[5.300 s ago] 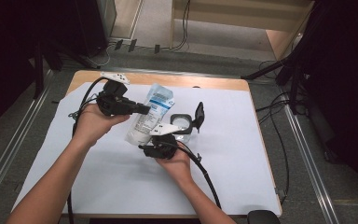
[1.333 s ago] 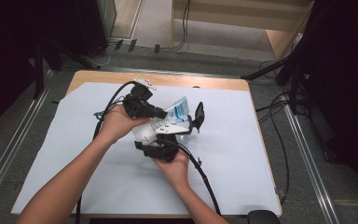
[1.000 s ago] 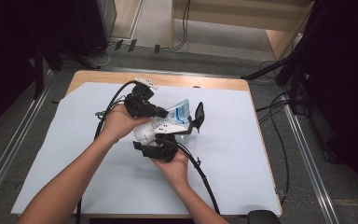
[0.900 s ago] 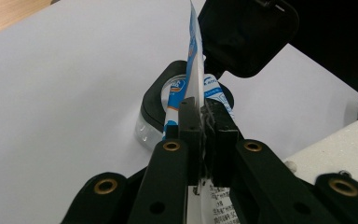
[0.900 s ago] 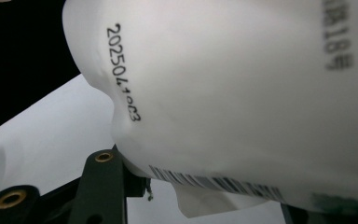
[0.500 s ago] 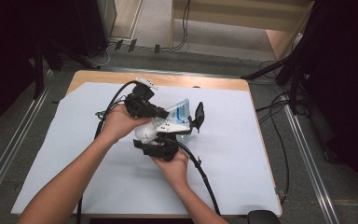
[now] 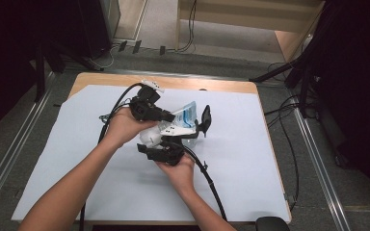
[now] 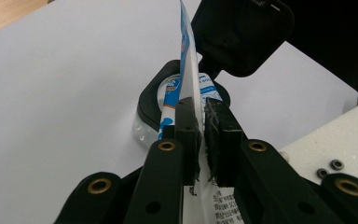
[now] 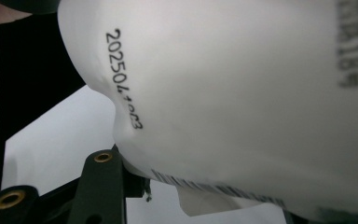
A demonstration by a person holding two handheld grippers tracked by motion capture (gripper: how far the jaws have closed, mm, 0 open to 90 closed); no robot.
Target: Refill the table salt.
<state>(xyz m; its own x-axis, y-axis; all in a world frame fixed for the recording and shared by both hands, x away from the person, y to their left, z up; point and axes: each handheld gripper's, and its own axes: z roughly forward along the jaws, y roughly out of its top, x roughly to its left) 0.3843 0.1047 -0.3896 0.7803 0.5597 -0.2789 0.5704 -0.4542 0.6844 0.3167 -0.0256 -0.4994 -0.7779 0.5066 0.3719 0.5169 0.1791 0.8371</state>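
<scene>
Squeezing step in hand: I am pinching the flat crimped end of the white-and-blue soft plastic tube (image 7: 176,126) with my left gripper (image 8: 200,123), whose jaws are clamping almost fully together on that thin seam. My right gripper (image 7: 171,142) is gripping the tube's rounded white body from the near side, jaws about half closed around it; in the right gripper view the bulging white wall with printed black digits (image 9: 123,77) is sitting just above one black jaw. The tube is being held above the pale blue sheet (image 7: 250,159) covering the wooden table (image 7: 212,85), near its middle, between my two hands.

To do this well, I judge I should be keeping the left pinch square on the seam so the end is not slipping sideways, and holding the right grip gentle, since a soft body will buckle under too much force.

Containers: a clear round plastic tub with a black rim (image 8: 151,100) is resting on the sheet just beyond the tube, its black hinged lid (image 8: 242,35) standing open. I cannot tell what the tub is holding, nor how full the tube is.
</scene>
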